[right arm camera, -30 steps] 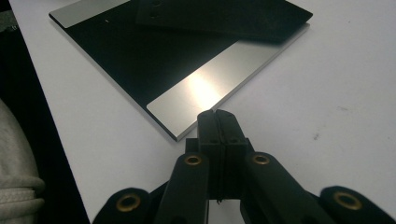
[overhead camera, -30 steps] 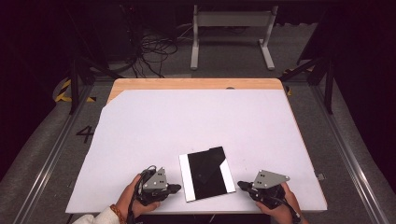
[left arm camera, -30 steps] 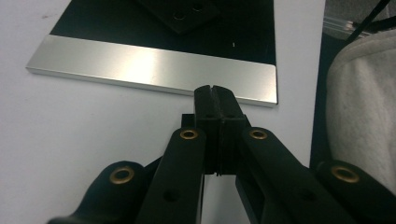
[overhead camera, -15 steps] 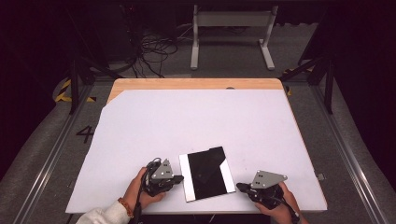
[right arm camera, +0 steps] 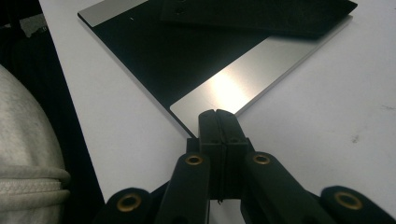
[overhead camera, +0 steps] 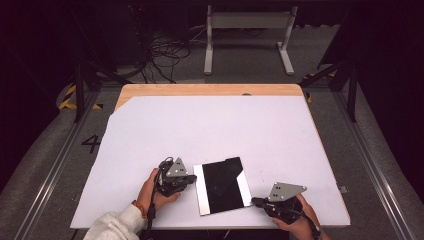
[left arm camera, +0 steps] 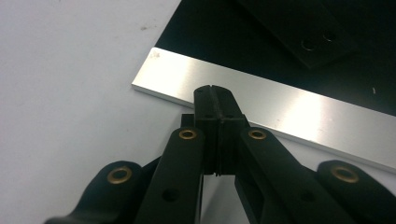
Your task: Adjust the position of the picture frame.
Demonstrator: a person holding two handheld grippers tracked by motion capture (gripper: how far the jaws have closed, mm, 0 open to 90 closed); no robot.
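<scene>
A flat black plate (overhead camera: 222, 182) with a silver strip along two opposite edges lies near the front edge of the white table (overhead camera: 210, 125). My left gripper (overhead camera: 192, 179) is shut, its tips touching or just over the plate's left silver strip (left arm camera: 289, 109). In the left gripper view the closed tips (left arm camera: 215, 89) hold nothing. My right gripper (overhead camera: 255, 201) is also shut, with its tips (right arm camera: 218, 113) at the near corner of the other silver strip (right arm camera: 238, 86). A black bar with two holes (left arm camera: 299, 28) shows on the plate's dark face; whether it is a reflection I cannot tell.
The white sheet covers a wooden tabletop whose far edge (overhead camera: 210, 90) shows bare. A white sleeve (right arm camera: 23, 177) sits close at the front table edge. Metal rails (overhead camera: 370, 160) run along both sides, and cables (overhead camera: 160, 55) and a stand lie on the floor beyond.
My left gripper has moved away from the front edge and right, up to the plate's left strip. The right gripper and the plate have stayed put.
</scene>
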